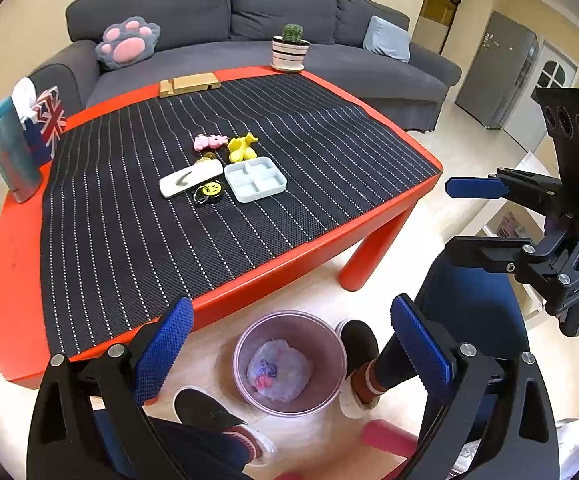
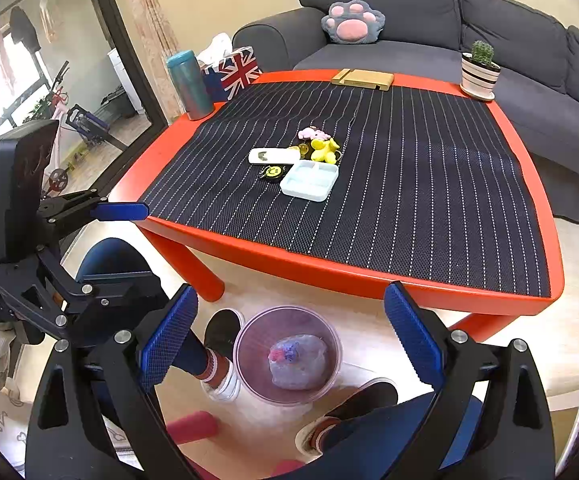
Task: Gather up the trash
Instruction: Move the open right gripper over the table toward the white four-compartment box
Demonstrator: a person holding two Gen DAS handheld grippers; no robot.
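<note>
Both tongs hang with jaws apart and empty: left tongs (image 1: 291, 354), right tongs (image 2: 291, 338). Directly below each sits the bin (image 1: 245, 344) with a wad of trash (image 1: 279, 376) inside. That drop looks finished; next, reach forward over the table (image 1: 17, 264) for any remaining trash.

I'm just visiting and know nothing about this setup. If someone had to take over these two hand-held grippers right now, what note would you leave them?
Left gripper: open, empty, above the bin on the floor.
Right gripper: open, empty, also over the bin.
Done: a crumpled wad of trash lies inside the bin.
On the table: white divided tray, flat white case, smiley keychain, pink toy, yellow toy. None looks like obvious trash.
Left: check the table for anything more to bin; probably little remains.
</note>
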